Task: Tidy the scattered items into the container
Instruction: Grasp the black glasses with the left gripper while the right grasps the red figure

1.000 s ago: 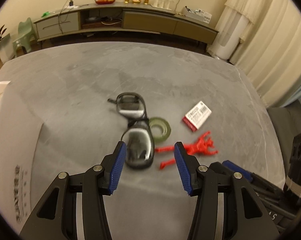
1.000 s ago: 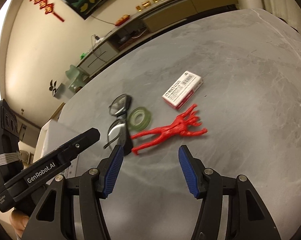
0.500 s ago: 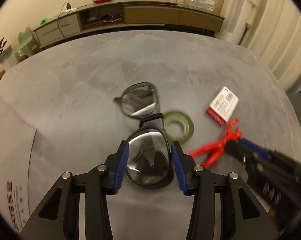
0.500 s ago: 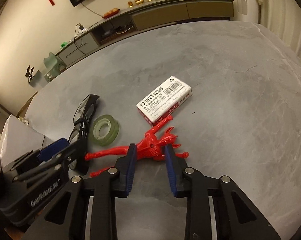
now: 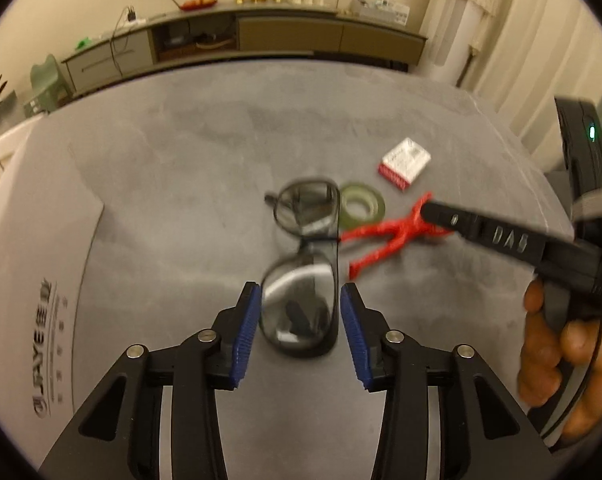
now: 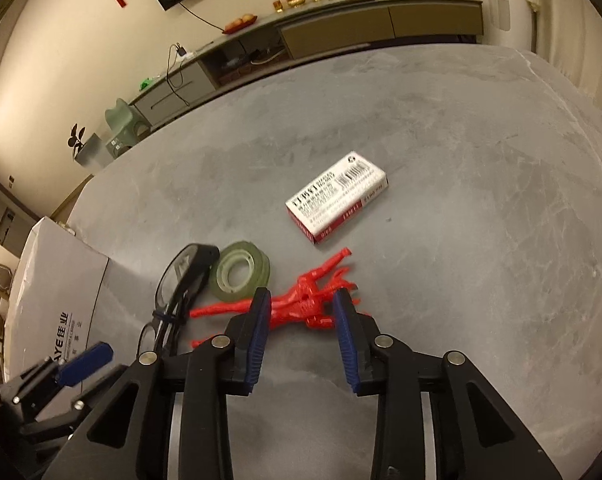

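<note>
The left gripper [image 5: 297, 322] stood narrowly open around the glasses [image 5: 301, 276], light but fragile; the right gripper [image 6: 301, 324] likewise bracketed the thin, stiff figure [image 6: 297, 304].

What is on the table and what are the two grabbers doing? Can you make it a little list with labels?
left gripper: open, fingers either side of the glasses' near lens
right gripper: open, fingers either side of the red toy figure
glasses: dark frame, on table
red toy figure: lying flat
tape roll: green, beside glasses
small box: white and red, apart from the rest
table: grey
</note>
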Action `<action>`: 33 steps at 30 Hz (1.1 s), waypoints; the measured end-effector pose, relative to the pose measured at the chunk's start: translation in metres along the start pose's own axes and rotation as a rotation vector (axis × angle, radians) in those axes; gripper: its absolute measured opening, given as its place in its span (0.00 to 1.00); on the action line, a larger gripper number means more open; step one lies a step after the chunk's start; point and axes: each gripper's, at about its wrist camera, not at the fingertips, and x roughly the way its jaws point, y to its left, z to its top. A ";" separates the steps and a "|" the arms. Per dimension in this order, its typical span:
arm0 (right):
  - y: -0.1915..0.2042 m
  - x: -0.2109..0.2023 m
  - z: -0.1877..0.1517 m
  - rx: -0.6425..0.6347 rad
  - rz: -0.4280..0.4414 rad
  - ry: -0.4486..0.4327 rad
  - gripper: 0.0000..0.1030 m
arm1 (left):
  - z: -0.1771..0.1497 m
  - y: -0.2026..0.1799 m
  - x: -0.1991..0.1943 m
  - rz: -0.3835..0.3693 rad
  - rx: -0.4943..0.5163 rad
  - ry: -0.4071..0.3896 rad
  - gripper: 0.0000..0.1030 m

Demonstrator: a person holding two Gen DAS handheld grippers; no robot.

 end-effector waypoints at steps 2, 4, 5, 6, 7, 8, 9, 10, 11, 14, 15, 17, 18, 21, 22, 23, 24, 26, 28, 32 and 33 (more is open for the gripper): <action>0.002 0.004 -0.002 -0.005 0.010 -0.010 0.33 | 0.007 -0.002 0.010 -0.008 0.008 -0.004 0.43; 0.004 0.009 -0.004 -0.016 0.025 -0.012 0.33 | 0.007 -0.004 0.021 -0.002 0.005 0.019 0.43; 0.007 0.011 -0.003 -0.043 0.027 -0.008 0.33 | 0.006 -0.005 0.027 0.003 0.003 0.034 0.43; 0.013 0.011 -0.004 -0.082 0.025 -0.003 0.32 | 0.005 -0.006 0.030 0.010 0.002 0.041 0.44; 0.018 0.011 -0.005 -0.123 0.026 0.004 0.32 | 0.002 -0.007 0.029 0.016 0.001 0.044 0.44; 0.023 0.011 -0.006 -0.169 0.032 0.018 0.32 | -0.001 -0.008 0.027 0.018 -0.004 0.052 0.44; 0.028 0.011 -0.007 -0.215 0.038 0.033 0.31 | -0.005 -0.008 0.023 0.021 -0.011 0.062 0.43; 0.033 0.010 -0.008 -0.262 0.044 0.047 0.31 | -0.010 -0.008 0.020 0.017 -0.017 0.070 0.43; 0.038 0.010 -0.009 -0.308 0.050 0.061 0.31 | -0.016 -0.007 0.016 0.001 -0.026 0.077 0.43; 0.037 0.006 -0.010 -0.305 0.056 0.081 0.32 | -0.030 -0.003 0.006 -0.058 -0.057 0.093 0.43; 0.032 0.005 -0.009 -0.265 0.067 0.086 0.34 | -0.032 -0.001 0.003 -0.066 -0.063 0.091 0.43; 0.025 0.005 -0.011 -0.188 0.073 0.095 0.43 | -0.033 0.001 0.000 -0.062 -0.067 0.078 0.44; 0.024 0.005 -0.013 -0.162 0.073 0.097 0.44 | -0.032 0.001 -0.001 -0.057 -0.065 0.069 0.44; 0.034 0.008 -0.020 -0.166 0.076 0.099 0.44 | -0.028 -0.004 0.002 -0.066 -0.040 0.047 0.44; 0.037 0.009 -0.023 -0.168 0.078 0.100 0.44 | -0.029 -0.005 0.004 -0.057 -0.034 0.050 0.44; 0.041 0.009 -0.025 -0.169 0.079 0.100 0.44 | -0.029 -0.005 0.008 -0.047 -0.033 0.061 0.44; 0.044 0.010 -0.027 -0.171 0.080 0.101 0.38 | -0.031 -0.003 0.009 -0.050 -0.040 0.067 0.44; 0.045 0.009 -0.027 -0.178 0.084 0.112 0.32 | -0.032 0.002 0.009 -0.059 -0.065 0.070 0.42; 0.040 0.004 -0.025 -0.188 0.063 0.120 0.14 | -0.033 0.009 0.005 -0.050 -0.082 0.064 0.33; 0.028 -0.001 -0.022 -0.169 0.034 0.126 0.11 | -0.034 0.014 0.002 -0.043 -0.094 0.057 0.30; 0.025 -0.001 -0.022 -0.151 0.041 0.120 0.12 | -0.034 0.014 0.003 -0.040 -0.095 0.054 0.31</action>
